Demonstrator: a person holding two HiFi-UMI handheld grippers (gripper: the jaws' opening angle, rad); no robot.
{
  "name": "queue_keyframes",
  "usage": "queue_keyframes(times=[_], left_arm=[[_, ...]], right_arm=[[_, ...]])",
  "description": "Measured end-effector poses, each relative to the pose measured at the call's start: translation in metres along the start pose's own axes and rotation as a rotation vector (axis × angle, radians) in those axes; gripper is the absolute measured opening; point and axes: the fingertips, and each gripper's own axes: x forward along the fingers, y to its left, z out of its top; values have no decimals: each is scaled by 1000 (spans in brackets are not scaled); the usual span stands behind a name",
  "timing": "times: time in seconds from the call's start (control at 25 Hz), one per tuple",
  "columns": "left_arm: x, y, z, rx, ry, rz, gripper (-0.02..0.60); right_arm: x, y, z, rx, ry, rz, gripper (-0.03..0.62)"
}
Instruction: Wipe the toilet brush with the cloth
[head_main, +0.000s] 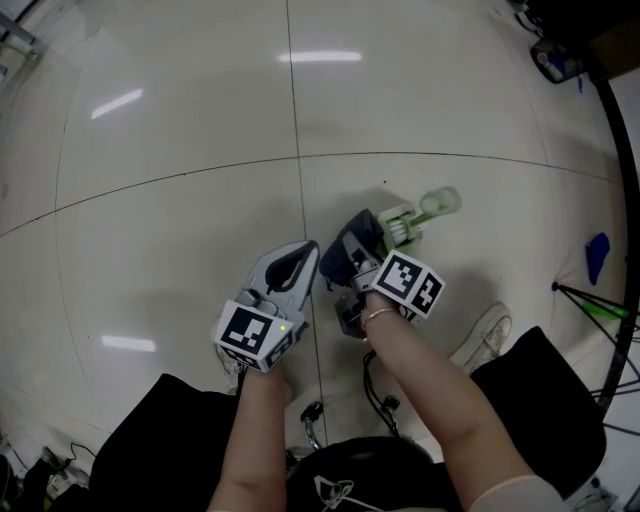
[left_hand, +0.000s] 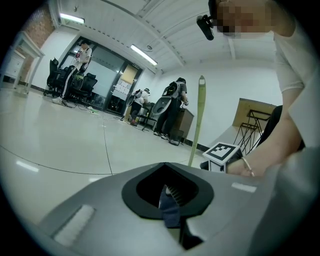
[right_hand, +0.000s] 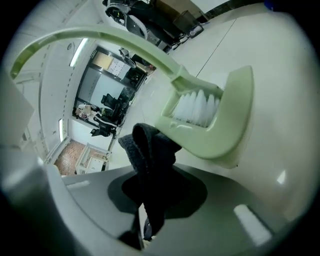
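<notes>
**Cloth held just short of the brush head**
The left gripper (head_main: 298, 268) sat nearest, jaws pressed together, seemingly empty. The right gripper (right_hand: 145, 202) pinched the dark cloth (right_hand: 148, 150). Just beyond stood the toilet brush (head_main: 424, 211) on the floor (head_main: 180, 150), handle upright, bristles toward the cloth.

The glossy pale tiled floor (head_main: 180, 120), crossed by thin dark grout lines, carries a pale-green toilet brush (head_main: 408, 224) standing head down. To the right are the person's white shoe (head_main: 484, 336), a small blue object (head_main: 597, 256) and thin black stand legs (head_main: 570, 291).
</notes>
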Motion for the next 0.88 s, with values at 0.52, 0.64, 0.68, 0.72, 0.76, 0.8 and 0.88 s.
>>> queue_keyframes(times=[0.52, 0.64, 0.68, 0.72, 0.76, 0.8, 0.88], left_arm=[[12, -10, -20, 0, 56, -26, 6], [23, -14, -20, 2, 66, -34, 6], [27, -17, -18, 4, 65, -39, 6], [31, -21, -14, 9, 62, -44, 6], [34, -25, -10, 15, 57, -48, 6], [37, -29, -5, 23, 49, -49, 6], [42, -35, 6, 33, 24, -45, 6]], right_arm=[[-53, -100, -30, 40, 68, -140, 64], [-67, -119, -26, 28, 83, -185, 64], [-73, -124, -20, 12, 77, -203, 64], [-80, -130, -11, -14, 64, -226, 64], [-88, -135, 1, -51, 40, -252, 64], [-96, -138, 17, -100, 7, -279, 64], [-110, -137, 54, -220, -76, -310, 64]])
